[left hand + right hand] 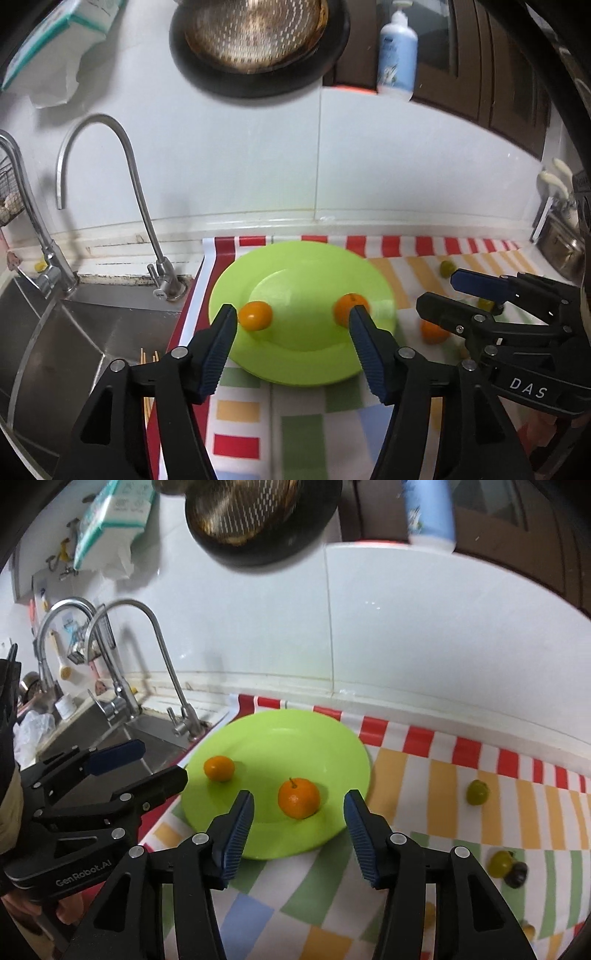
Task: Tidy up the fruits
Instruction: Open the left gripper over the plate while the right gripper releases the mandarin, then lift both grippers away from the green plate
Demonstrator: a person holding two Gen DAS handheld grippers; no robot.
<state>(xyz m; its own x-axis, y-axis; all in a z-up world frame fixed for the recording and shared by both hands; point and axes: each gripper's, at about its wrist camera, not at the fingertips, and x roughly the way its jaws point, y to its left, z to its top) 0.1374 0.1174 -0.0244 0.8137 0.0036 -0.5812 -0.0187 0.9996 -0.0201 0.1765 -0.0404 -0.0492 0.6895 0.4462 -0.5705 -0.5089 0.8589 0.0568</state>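
Both grippers spread and empty above green plate at frame centre, two oranges aboard; loose grapes at right liable to roll if nudged.

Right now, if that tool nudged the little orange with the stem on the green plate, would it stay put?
Probably not. The stemmed orange is round and rests free on the smooth green plate, so a nudge would likely roll it. The plate's raised rim may catch it. Its peel looks firm, so the open right tool could likely grip it without damage.
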